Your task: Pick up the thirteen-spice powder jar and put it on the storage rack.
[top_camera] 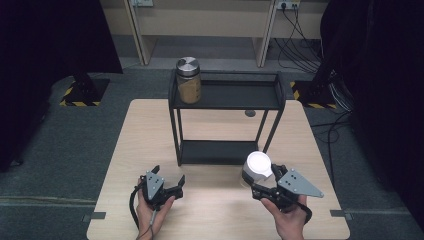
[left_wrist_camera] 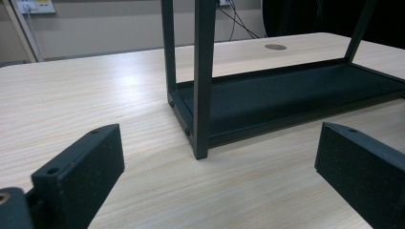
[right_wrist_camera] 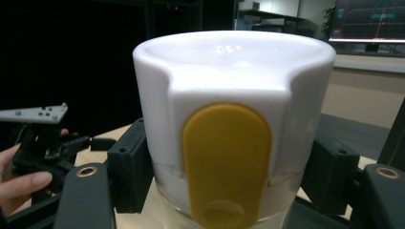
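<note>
Jar [top_camera: 258, 167] sitting by rack's [top_camera: 226, 95] front right leg, right gripper [top_camera: 267, 186] fingers [right_wrist_camera: 128, 167] clamping it below white lid. Left gripper [top_camera: 170, 186] idling, fingers wide. Advice: lifting straight, staying clear of leg.

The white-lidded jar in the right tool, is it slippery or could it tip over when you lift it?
Probably a bit slippery: the white-lidded jar looks smooth and glossy. The right tool clamps it from both sides below the lid, so it likely stays upright. Its clear lower part may be glass, so perhaps breakable if dropped.
</note>
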Tool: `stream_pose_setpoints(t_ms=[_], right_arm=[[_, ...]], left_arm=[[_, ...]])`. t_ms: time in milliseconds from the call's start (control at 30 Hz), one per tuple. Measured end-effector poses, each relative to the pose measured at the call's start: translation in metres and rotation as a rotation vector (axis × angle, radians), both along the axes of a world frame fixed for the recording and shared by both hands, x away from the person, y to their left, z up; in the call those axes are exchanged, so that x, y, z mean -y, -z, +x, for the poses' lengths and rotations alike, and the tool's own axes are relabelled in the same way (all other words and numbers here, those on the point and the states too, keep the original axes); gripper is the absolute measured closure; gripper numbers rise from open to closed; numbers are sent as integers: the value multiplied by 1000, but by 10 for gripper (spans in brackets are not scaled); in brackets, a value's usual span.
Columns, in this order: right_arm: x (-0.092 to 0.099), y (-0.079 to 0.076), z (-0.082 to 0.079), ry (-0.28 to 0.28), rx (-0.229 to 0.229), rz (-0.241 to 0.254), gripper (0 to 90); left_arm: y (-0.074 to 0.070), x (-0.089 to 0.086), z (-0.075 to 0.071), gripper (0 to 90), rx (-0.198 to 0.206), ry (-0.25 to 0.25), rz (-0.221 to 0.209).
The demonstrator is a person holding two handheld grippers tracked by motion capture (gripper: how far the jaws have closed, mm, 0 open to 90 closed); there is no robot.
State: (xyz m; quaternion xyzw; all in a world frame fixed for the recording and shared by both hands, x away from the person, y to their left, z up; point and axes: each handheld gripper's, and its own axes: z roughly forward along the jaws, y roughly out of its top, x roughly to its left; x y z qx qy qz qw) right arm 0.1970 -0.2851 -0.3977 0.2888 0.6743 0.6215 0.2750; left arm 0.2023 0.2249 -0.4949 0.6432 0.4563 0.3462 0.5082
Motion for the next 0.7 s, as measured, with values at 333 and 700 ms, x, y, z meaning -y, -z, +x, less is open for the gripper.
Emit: stream_pose_setpoints(t_ms=[333,700], right_arm=[[-5,-13,5,8,39,29,306],[-6,-29,12,26,78,54,306]], left_arm=[[0,0,0,20,-1,-1,-3],[0,0,0,20,-1,1,0]])
